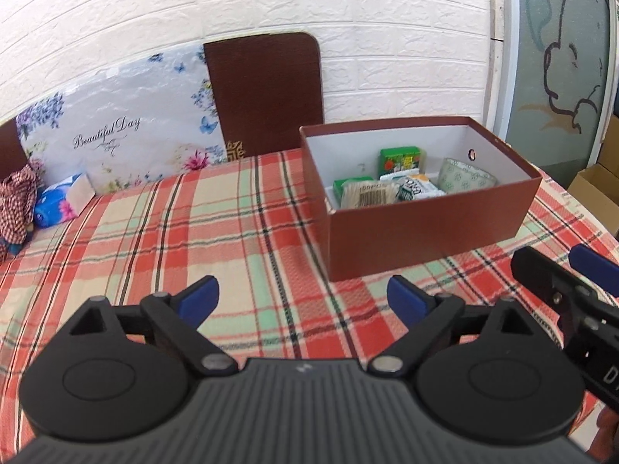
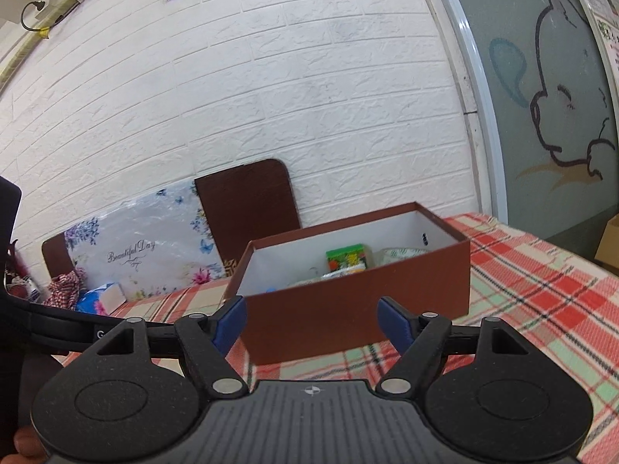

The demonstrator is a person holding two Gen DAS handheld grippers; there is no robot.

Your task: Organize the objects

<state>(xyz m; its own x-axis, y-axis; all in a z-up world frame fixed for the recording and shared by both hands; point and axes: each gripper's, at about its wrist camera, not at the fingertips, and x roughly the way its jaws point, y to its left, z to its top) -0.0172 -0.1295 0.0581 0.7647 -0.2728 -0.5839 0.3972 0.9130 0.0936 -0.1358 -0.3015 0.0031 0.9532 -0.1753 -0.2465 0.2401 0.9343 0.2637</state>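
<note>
The brown box (image 1: 425,228) sits open on the plaid-covered desk (image 1: 193,232), holding green packets (image 1: 399,158) and a cotton swab pack (image 1: 371,193). It lies just ahead and right of the left tongs (image 1: 301,297), and directly ahead of the right tongs (image 2: 312,323). Both tongs are spread, empty.

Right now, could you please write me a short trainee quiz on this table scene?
1. True or false: the brown box has its lid on.
2. What does the left tool hold? A) the cotton swab pack B) nothing C) the tissue pack
3. Fill in: the green carton stands ___ the box.

Key: 1. False, it is open at the top. 2. B, both the left and the right tool are open and empty. 3. Inside.
</note>
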